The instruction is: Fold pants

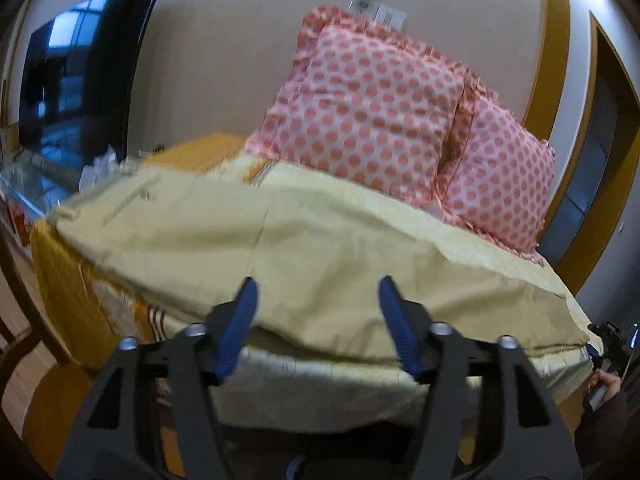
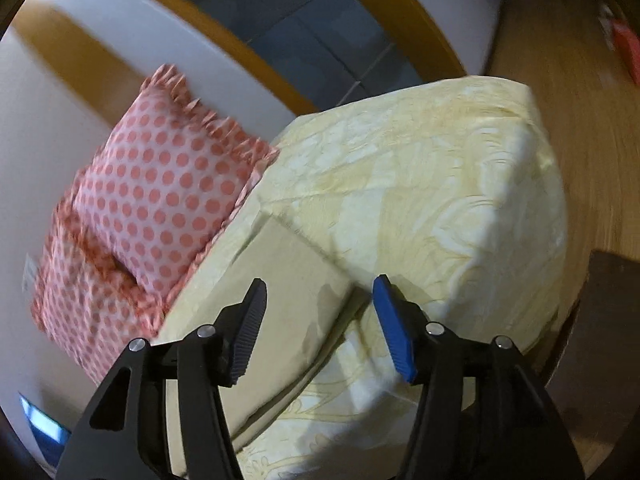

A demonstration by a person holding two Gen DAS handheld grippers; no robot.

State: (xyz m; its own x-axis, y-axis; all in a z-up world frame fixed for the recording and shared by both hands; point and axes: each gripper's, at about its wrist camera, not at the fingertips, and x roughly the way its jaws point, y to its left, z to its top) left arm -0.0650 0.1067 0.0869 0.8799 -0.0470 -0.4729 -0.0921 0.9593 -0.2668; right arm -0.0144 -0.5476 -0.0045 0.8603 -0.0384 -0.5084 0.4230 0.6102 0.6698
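The pale beige pants (image 1: 280, 240) lie spread flat along the bed, reaching from the far left to the near right edge. My left gripper (image 1: 316, 300) is open and empty, its blue pads just above the pants' near edge. In the right wrist view the pants (image 2: 280, 292) show as a flat beige panel with a square corner on the yellow bedspread. My right gripper (image 2: 318, 300) is open and empty, hovering over that corner. The right gripper and the hand holding it also show at the far right of the left wrist view (image 1: 608, 344).
The bed has a pale yellow patterned bedspread (image 2: 440, 184) and an orange sheet (image 1: 72, 280) at its left side. Two pink polka-dot pillows (image 1: 372, 108) lean against the wall at the head. A dark screen (image 1: 80, 72) hangs on the left wall. Wooden floor (image 2: 580, 80) surrounds the bed.
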